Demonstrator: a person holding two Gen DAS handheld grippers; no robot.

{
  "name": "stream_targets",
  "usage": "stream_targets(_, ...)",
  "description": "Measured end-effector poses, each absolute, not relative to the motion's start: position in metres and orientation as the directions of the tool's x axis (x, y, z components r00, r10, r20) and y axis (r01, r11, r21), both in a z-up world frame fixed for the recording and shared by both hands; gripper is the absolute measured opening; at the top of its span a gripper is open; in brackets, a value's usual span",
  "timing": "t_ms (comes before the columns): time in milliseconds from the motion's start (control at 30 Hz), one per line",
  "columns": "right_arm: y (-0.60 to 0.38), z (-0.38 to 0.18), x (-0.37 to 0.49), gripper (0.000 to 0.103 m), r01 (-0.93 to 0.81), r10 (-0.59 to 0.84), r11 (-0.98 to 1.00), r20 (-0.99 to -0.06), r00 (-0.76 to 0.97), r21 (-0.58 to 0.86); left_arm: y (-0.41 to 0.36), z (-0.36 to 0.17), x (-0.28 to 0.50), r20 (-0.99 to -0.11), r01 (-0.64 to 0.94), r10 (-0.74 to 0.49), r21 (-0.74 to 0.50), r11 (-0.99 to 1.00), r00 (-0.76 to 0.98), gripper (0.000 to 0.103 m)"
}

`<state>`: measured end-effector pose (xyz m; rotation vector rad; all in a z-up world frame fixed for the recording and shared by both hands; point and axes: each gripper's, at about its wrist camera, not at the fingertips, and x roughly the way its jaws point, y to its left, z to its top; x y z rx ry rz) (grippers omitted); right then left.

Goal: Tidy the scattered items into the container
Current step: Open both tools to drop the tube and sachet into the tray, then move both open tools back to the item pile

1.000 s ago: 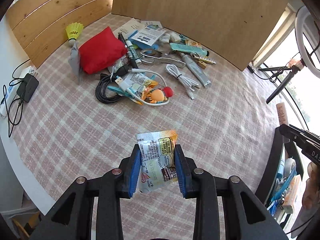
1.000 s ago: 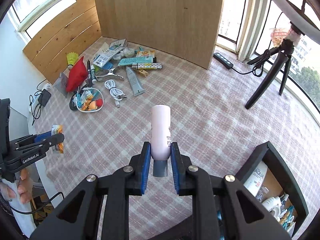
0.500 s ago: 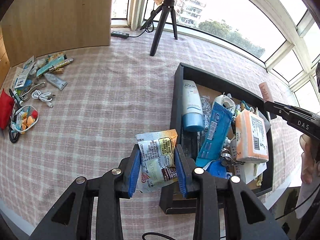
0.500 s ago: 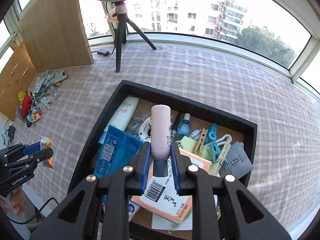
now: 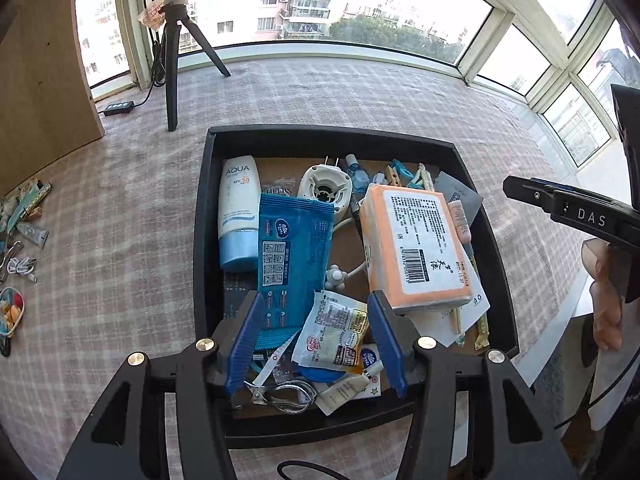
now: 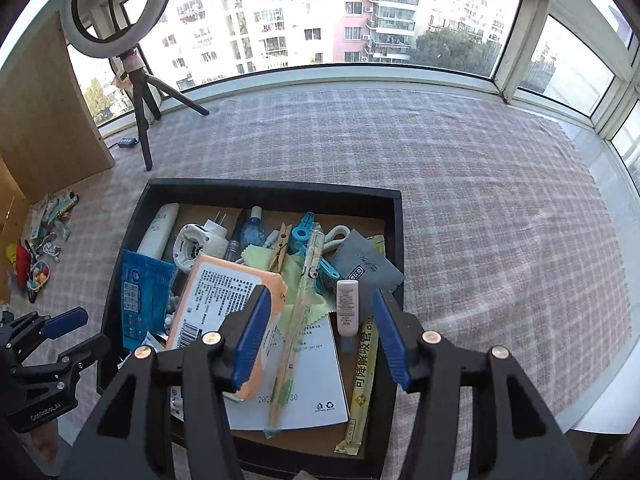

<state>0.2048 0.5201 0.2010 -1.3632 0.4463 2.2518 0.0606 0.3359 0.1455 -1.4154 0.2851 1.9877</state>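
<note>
One sachet [image 5: 334,330], one tube [image 6: 347,307] newly dropped in container [image 5: 320,138]

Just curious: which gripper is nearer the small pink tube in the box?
Right. The right gripper hangs over the pink tube; the left gripper is across the box.

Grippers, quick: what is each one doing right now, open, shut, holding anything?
Left gripper: open, holding nothing; the snack packet lies loose in the black box.
Right gripper: open, holding nothing; the pink tube lies in the box.
</note>
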Motion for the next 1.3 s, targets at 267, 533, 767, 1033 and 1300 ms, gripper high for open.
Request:
stream_targets(267,0.478,0.205,0.148,0.052,-0.398,0.141,-0.916,-0.88,-0.454,0.058,0.275,0.131,0.016,-0.911,-0.463,0.321,-0.174,-0.869,-0.26,0.051)
stream_targets(533,0.387,0.207,0.046,0.048,-0.127,-0.003,-0.989,-0.882,-0.471,0.071,0.168,0.118,-0.047,-0.933,-0.175,0.203,-0.155,-0.972,-0.298,0.051)
stream_targets(767,0.299,0.192,-0.051,0.045,0.097,-0.13,-0.991,-0.89,-0.437,0.097,0.077,0.11,-0.102,-0.946,0.062,0.103,-0.128,-0.99,-0.308,0.051)
stream_targets(1033,0.224,0.155,-0.147,0.036,0.254,-0.225,-0.957,-0.907,-0.355,0.138,0.023,0.08,-0.153,-0.962,0.166,0.073,-0.12,-0.979,-0.262,0.048)
stream_targets(1300,0.181,0.11,-0.207,0.033,0.303,-0.26,-0.937,-0.928,-0.265,0.176,0.013,0.053,-0.188,-0.971,0.24,0.091,-0.145,-0.96,-0.222,0.047)
